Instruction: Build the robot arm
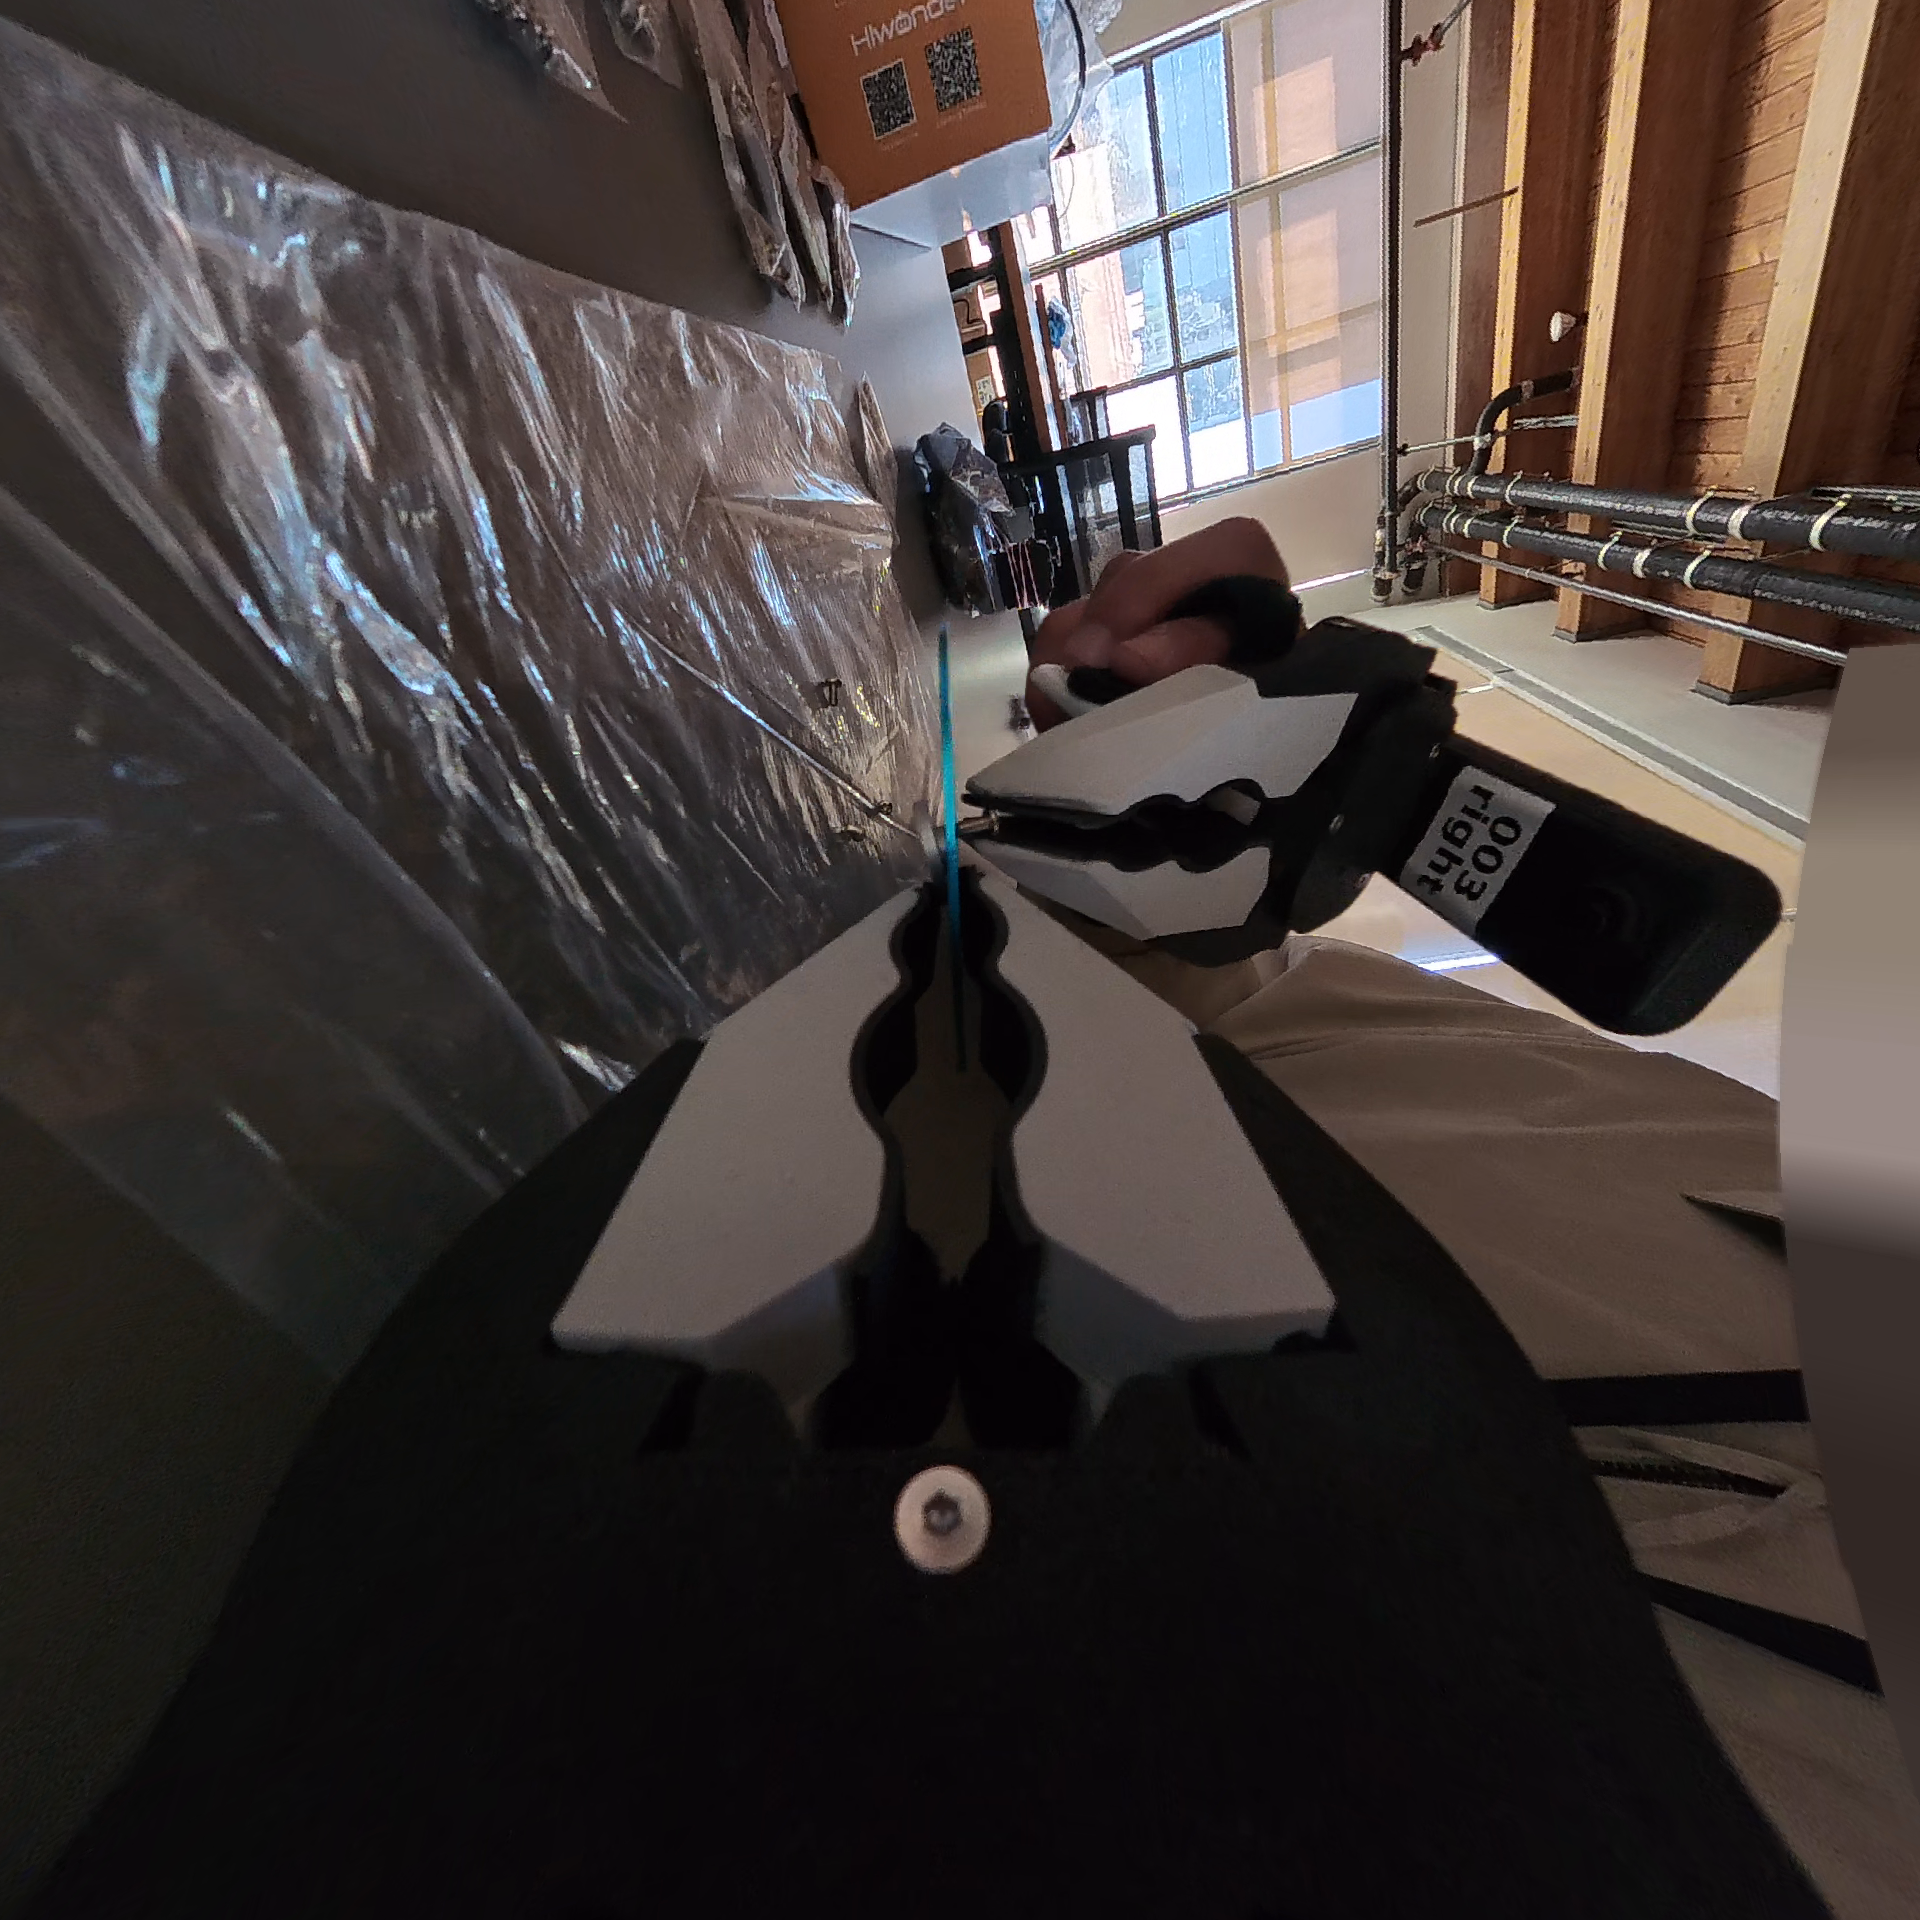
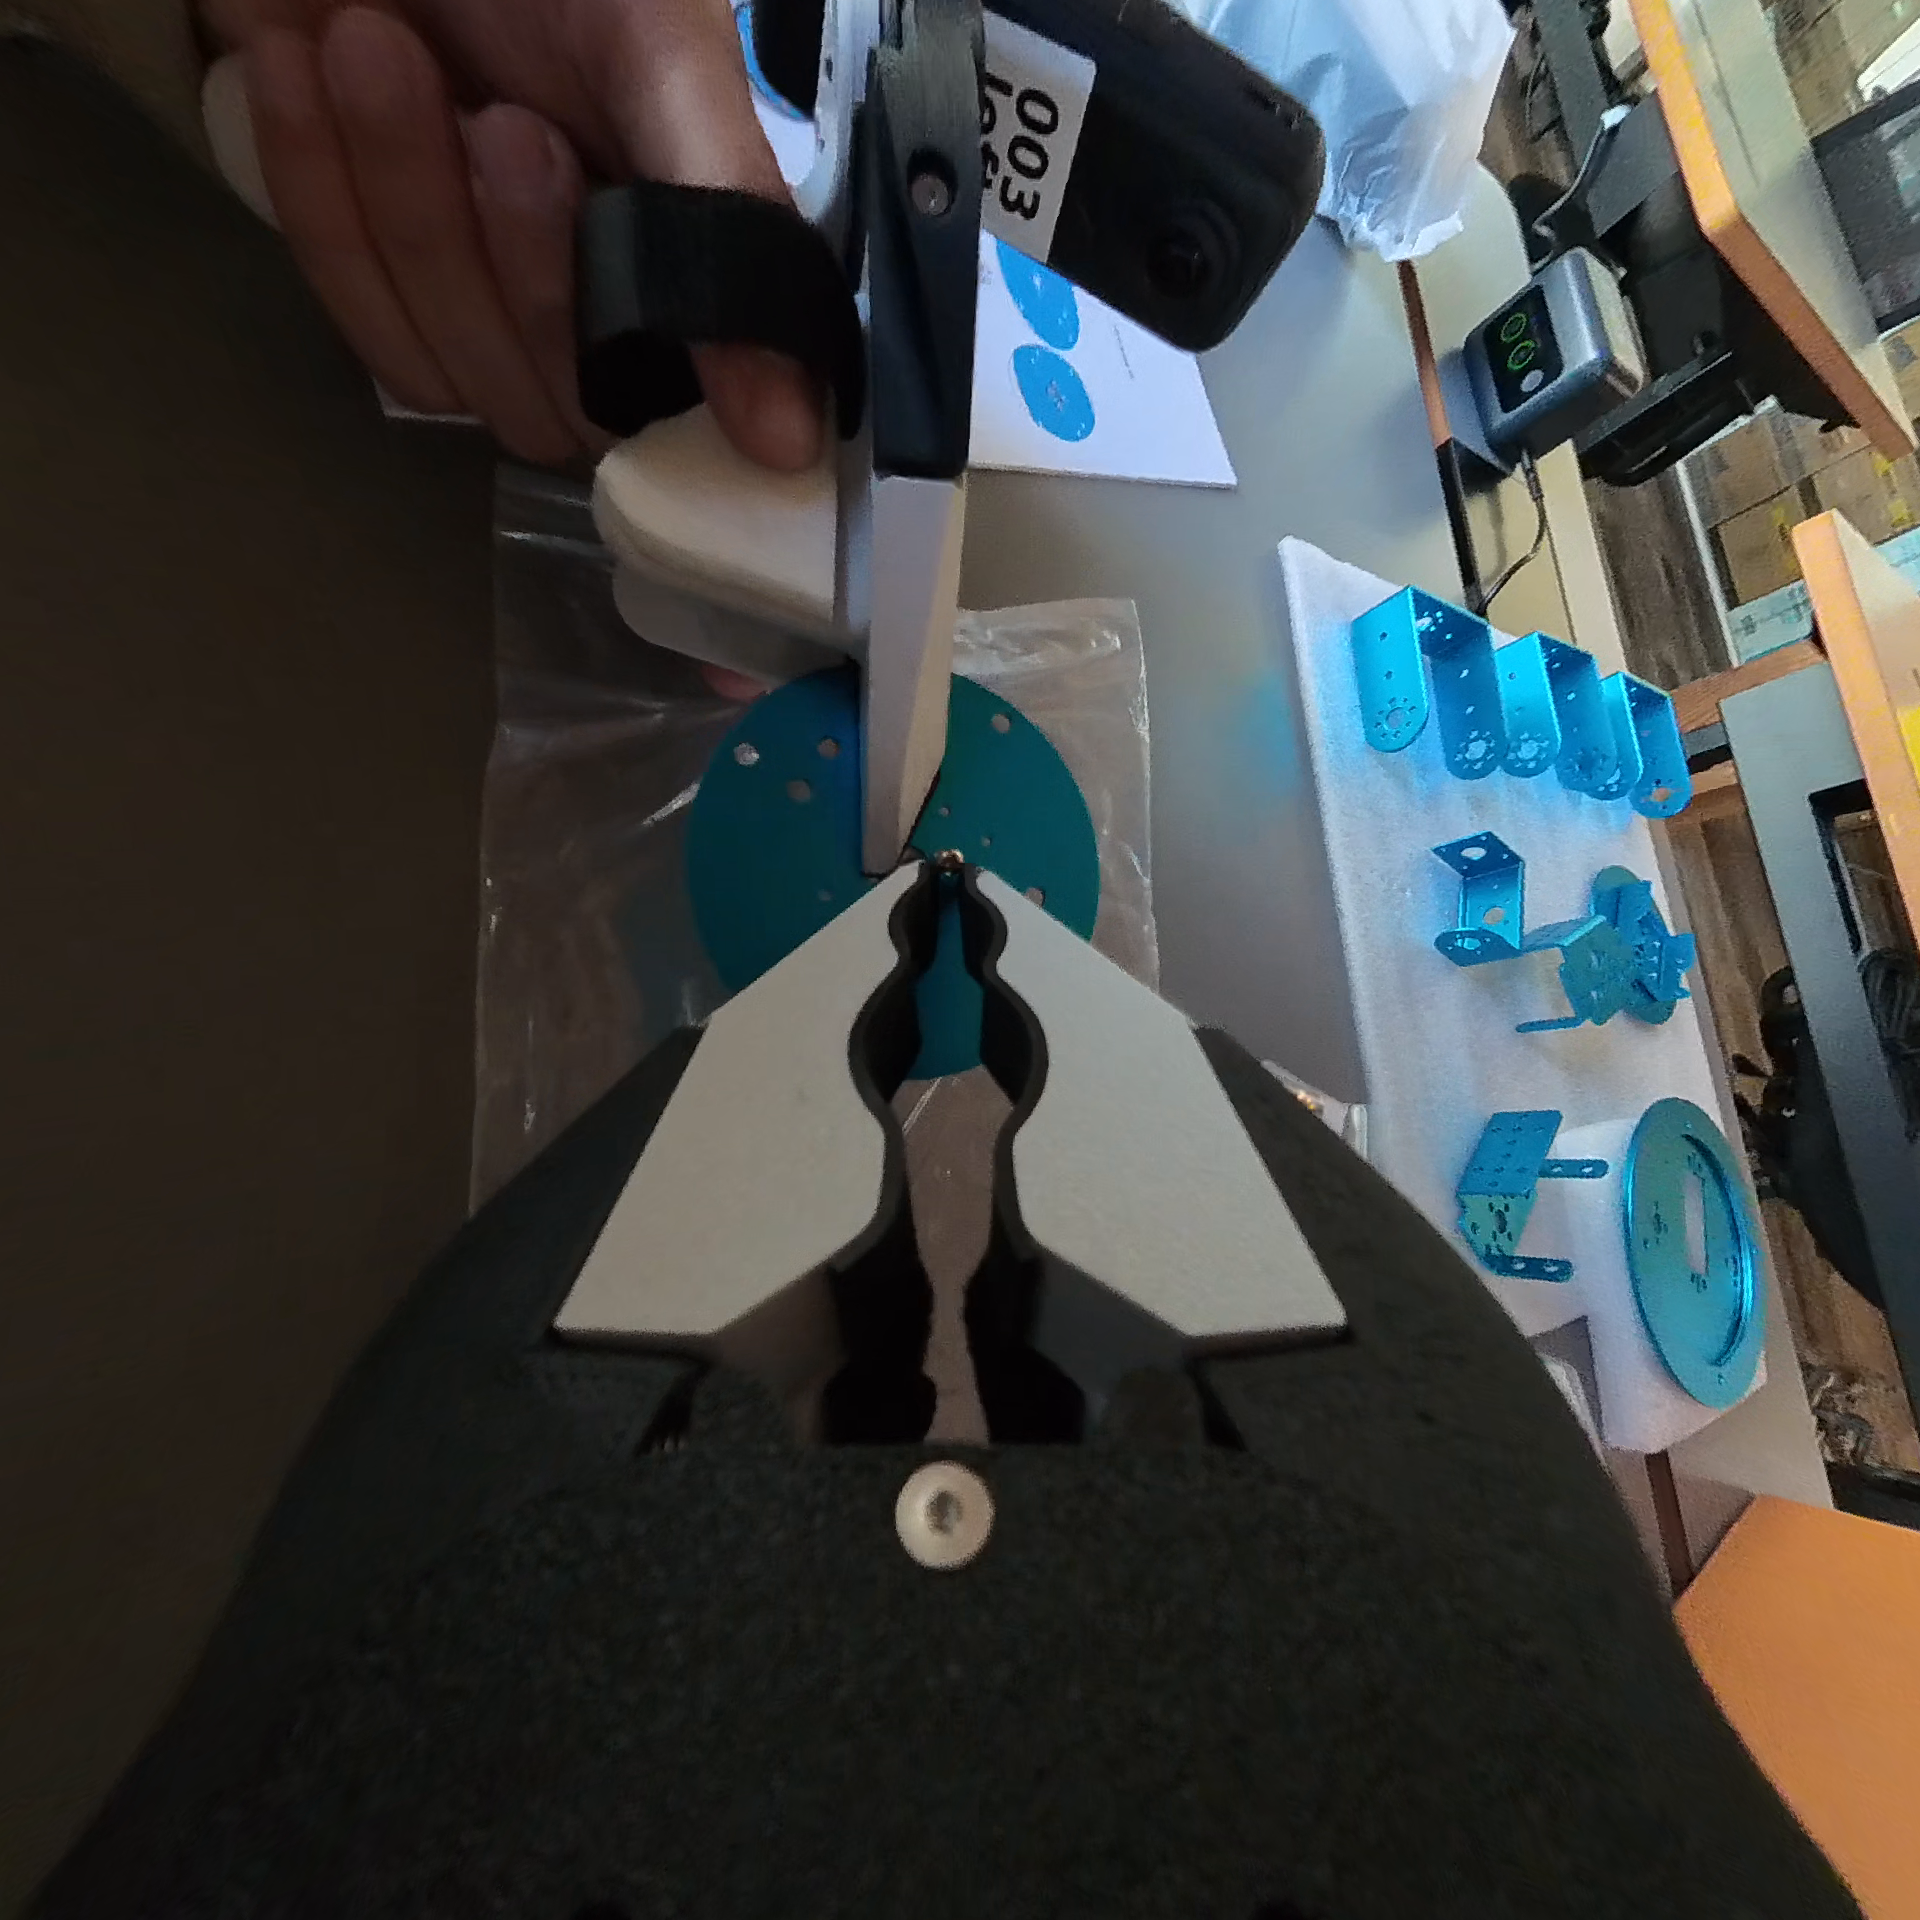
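Nearest the left wrist camera, the left claw (image 1: 954, 894) is clenched on the rim of a thin round blue metal disc with small holes (image 1: 948, 769), seen edge-on as a blue line rising from between its white fingertips. Just to that claw's right, the right claw (image 1: 971, 828) comes in sideways, pinching a small metal screw (image 1: 982, 825) whose tip meets the disc face. Behind it, a person's hand (image 1: 1143, 613) grips the right handle. To the left claw's left lies crinkled clear plastic wrap (image 1: 436, 540); farther off stands a brown cardboard box (image 1: 914, 94).

From the right wrist camera, the right claw (image 2: 948, 871) is shut on the screw (image 2: 948, 858) at its tips, pressed against the disc (image 2: 790, 821), which stands face-on just ahead. The left claw (image 2: 894, 847) reaches down from above onto the disc, held by a hand (image 2: 499, 208). Behind the disc lies a clear plastic bag (image 2: 1049, 665) on the grey worktop (image 2: 1226, 727). Well to the right, a white foam sheet (image 2: 1340, 935) carries blue U-shaped metal brackets (image 2: 1517, 717), smaller blue brackets (image 2: 1558, 945) and a blue metal ring (image 2: 1699, 1252). Beyond the disc lies a white printed sheet (image 2: 1132, 416).
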Tool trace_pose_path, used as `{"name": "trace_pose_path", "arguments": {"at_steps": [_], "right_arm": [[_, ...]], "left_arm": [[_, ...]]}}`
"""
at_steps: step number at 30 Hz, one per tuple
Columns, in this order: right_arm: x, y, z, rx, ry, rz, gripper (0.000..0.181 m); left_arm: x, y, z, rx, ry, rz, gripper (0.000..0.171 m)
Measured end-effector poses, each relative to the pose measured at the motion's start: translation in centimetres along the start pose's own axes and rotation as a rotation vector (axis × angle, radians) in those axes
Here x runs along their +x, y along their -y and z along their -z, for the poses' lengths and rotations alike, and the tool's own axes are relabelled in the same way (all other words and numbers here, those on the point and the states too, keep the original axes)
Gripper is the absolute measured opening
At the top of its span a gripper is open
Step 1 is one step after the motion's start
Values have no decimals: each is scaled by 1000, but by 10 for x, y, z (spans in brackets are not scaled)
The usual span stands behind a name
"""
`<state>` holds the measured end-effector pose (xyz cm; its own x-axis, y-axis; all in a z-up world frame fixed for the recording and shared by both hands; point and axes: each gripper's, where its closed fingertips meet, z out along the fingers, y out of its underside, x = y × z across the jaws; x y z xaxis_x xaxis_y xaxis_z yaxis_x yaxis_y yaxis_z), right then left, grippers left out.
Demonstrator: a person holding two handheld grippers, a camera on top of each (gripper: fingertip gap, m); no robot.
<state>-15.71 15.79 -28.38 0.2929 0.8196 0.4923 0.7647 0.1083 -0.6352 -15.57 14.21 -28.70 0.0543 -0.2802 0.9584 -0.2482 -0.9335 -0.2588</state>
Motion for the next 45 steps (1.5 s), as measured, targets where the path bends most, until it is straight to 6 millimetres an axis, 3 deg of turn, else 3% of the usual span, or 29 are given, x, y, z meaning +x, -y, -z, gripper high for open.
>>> {"name": "trace_pose_path", "arguments": {"at_steps": [16,21,29,32,34,35,37,45], "right_arm": [[1,-6,-3,-182,-19,159,0],[2,-5,-3,-162,-14,117,0],[23,-4,24,69,128,-314,1],[26,-2,21,200,223,-560,19],[23,-6,16,251,341,-767,27],[17,-1,18,300,453,-869,34],[12,8,24,370,646,-1037,33],[5,17,28,444,779,-1134,12]], "left_arm": [[-5,0,-1,2,33,9,4],[-3,1,0,5,11,22,5],[5,2,3,12,-58,40,4],[11,2,3,18,-86,11,4],[16,3,4,29,-106,-29,4],[17,3,4,29,-95,-55,4],[18,4,5,27,-81,-111,4],[29,0,2,-2,-45,-315,4]]}}
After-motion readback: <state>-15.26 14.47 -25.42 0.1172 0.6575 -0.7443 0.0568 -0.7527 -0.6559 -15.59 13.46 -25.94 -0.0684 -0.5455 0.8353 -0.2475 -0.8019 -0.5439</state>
